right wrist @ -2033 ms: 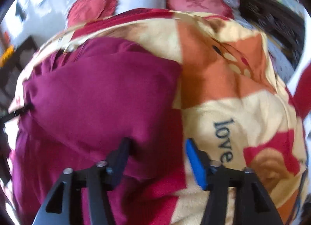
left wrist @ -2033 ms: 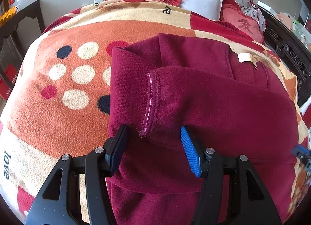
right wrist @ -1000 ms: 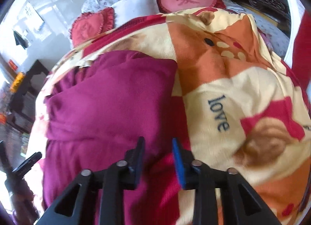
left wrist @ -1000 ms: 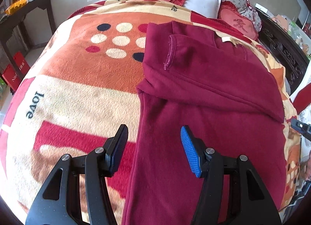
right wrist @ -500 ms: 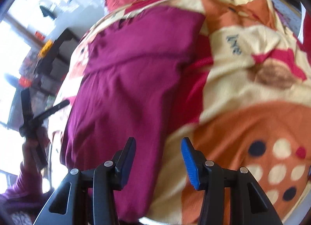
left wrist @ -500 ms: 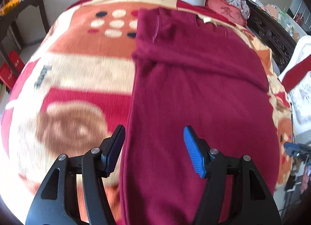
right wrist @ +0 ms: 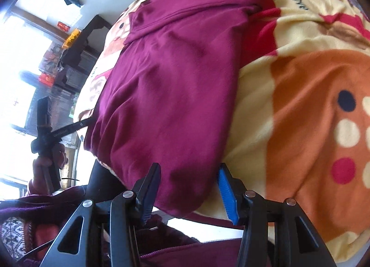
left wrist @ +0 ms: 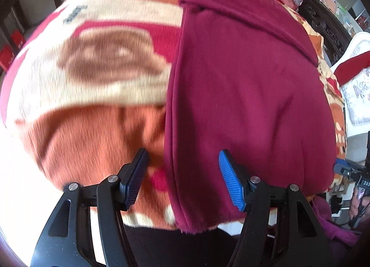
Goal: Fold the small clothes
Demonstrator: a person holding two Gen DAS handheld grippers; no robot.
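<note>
Two claws – left claw [left wrist: 183, 178], right claw [right wrist: 188, 188] – open, empty, maroon garment [left wrist: 249, 96] lengthwise, hem nearest.

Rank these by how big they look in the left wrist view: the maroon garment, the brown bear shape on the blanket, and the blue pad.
1. maroon garment, by far the largest.
2. brown bear shape on the blanket.
3. blue pad, smallest, though it sits nearest the camera, which enlarges it.

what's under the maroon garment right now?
The maroon garment lies on the patterned fleece blanket, which shows on both sides of it. Its near hem overhangs the bed edge. Whatever is beneath its middle is covered.
</note>
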